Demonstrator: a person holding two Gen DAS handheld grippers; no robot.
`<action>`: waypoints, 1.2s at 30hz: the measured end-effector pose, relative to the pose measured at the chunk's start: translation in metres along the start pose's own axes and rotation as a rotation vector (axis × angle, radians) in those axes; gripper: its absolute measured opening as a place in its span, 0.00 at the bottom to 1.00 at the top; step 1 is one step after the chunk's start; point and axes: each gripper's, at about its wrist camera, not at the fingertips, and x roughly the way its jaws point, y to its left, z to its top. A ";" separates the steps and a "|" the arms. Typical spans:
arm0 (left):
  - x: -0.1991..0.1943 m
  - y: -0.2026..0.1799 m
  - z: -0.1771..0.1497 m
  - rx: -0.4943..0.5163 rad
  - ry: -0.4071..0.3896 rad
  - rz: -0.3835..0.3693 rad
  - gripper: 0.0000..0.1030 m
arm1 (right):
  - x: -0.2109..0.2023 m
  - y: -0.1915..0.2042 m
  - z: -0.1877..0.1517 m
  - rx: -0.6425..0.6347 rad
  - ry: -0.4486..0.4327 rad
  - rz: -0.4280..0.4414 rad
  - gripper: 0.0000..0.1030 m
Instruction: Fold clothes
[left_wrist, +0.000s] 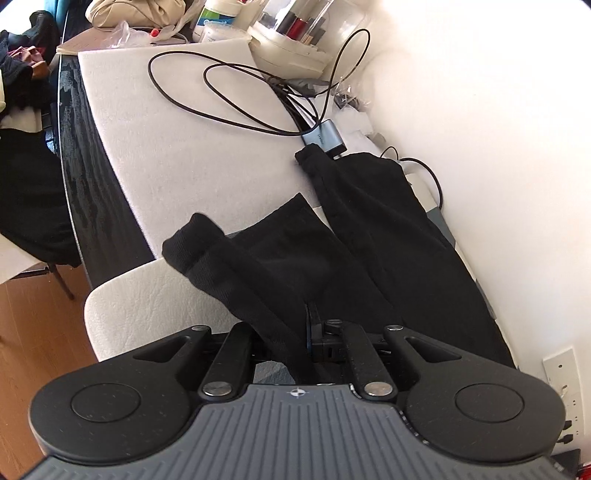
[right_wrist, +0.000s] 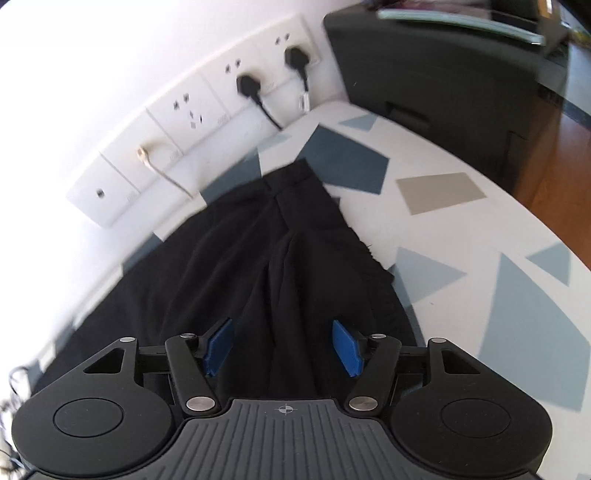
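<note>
Black trousers (left_wrist: 388, 251) lie on the table beside the wall. One leg ends in a ribbed cuff (left_wrist: 192, 240) that is lifted off the white mat. My left gripper (left_wrist: 308, 332) is shut on that leg's fabric, which runs from the jaws up to the cuff. The other leg reaches toward a grey hub (left_wrist: 325, 138). In the right wrist view the black trousers (right_wrist: 258, 240) spread over a patterned tablecloth (right_wrist: 498, 295). My right gripper (right_wrist: 282, 347) hovers over them, open, its blue pads (right_wrist: 218, 347) apart and clear of the cloth.
Black cables (left_wrist: 229, 92) loop over a white mat (left_wrist: 177, 147), with jars and a tub (left_wrist: 218, 18) at the far end. A white chair back (left_wrist: 147, 295) stands at the table edge. Wall sockets with plugs (right_wrist: 247, 85) and a black box (right_wrist: 443, 74) border the tablecloth.
</note>
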 end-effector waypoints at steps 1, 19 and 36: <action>0.000 0.002 0.002 -0.016 0.009 -0.002 0.07 | 0.001 0.003 0.001 -0.014 -0.001 -0.005 0.16; -0.021 0.047 -0.018 -0.033 0.066 0.025 0.07 | -0.107 -0.211 -0.142 0.520 -0.158 0.156 0.06; -0.079 0.067 -0.015 -0.146 -0.030 -0.117 0.06 | -0.056 -0.198 -0.119 0.445 -0.169 0.224 0.49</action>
